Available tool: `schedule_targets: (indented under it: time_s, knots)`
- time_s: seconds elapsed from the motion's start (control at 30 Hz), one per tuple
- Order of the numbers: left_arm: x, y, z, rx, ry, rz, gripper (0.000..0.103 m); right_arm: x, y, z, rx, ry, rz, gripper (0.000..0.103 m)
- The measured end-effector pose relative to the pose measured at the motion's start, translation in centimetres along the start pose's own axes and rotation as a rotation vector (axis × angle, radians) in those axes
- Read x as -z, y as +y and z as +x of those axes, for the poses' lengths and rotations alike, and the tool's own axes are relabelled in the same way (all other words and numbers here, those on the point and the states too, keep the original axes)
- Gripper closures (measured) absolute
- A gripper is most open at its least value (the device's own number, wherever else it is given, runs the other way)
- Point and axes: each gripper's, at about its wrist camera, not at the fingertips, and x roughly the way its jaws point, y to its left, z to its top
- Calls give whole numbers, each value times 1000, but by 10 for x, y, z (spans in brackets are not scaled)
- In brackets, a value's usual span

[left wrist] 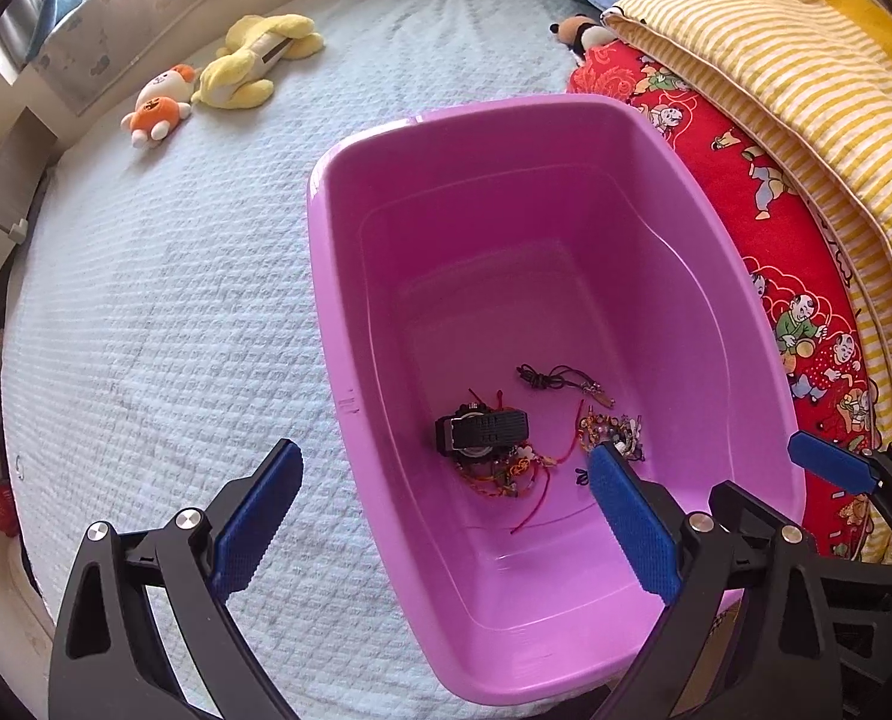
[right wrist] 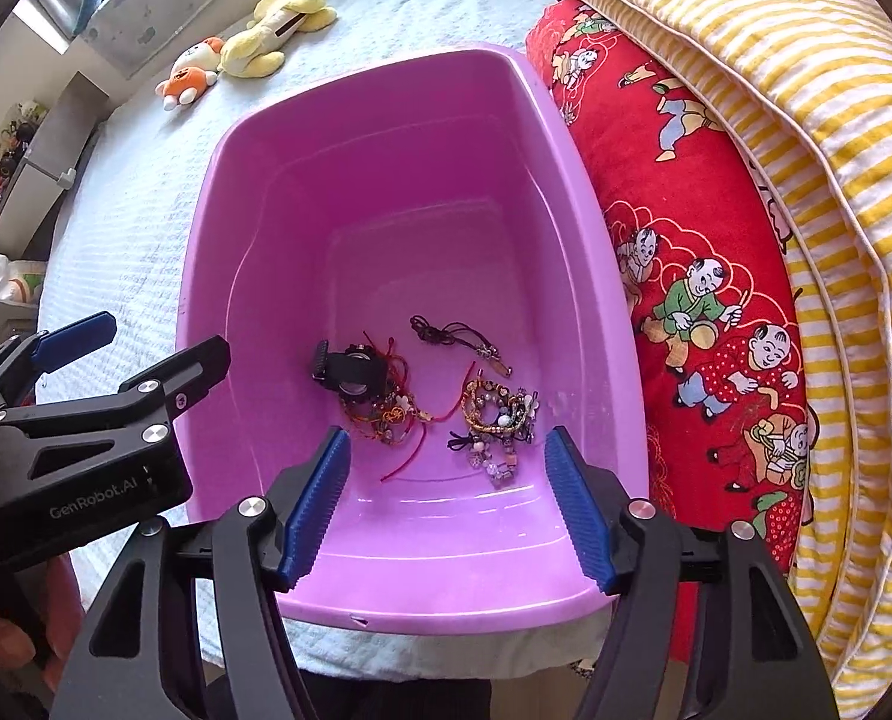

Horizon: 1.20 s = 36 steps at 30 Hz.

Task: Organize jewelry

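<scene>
A pink plastic tub [left wrist: 326,300] [right wrist: 194,276] sits on a white quilted bed. Lying on its floor are a black watch [left wrist: 481,429] [right wrist: 350,372], tangled red string bracelets [left wrist: 505,474] [right wrist: 392,414], a heap of beaded bracelets [left wrist: 610,429] [right wrist: 496,414] and a dark cord pendant [left wrist: 559,381] [right wrist: 457,336]. My left gripper [left wrist: 446,450] hangs open over the tub's left rim, one finger outside and one inside, holding nothing. My right gripper [right wrist: 448,438] stands open above the tub's near wall, high over the beaded heap, with nothing between its pads.
A rolled red printed quilt [right wrist: 685,300] presses against the tub's right side, with a yellow striped blanket [right wrist: 805,120] on it. Plush toys [left wrist: 230,72] lie at the far end of the bed. The bed's near edge runs just below the tub.
</scene>
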Motion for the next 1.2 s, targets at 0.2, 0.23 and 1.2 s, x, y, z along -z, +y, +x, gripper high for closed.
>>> schedule_targets:
  time_s: [0.2,0.23,1.2]
  knots:
    - [8,1,-11,5,14,-2,9,7,5,-10,13,30,-9,38]
    - [10,1,-12,2,13,1,9,9,6,-12,15,34,-10,38]
    - [32,5,-43,32,15,-35,9,34,16,-41,36,25,-25,36]
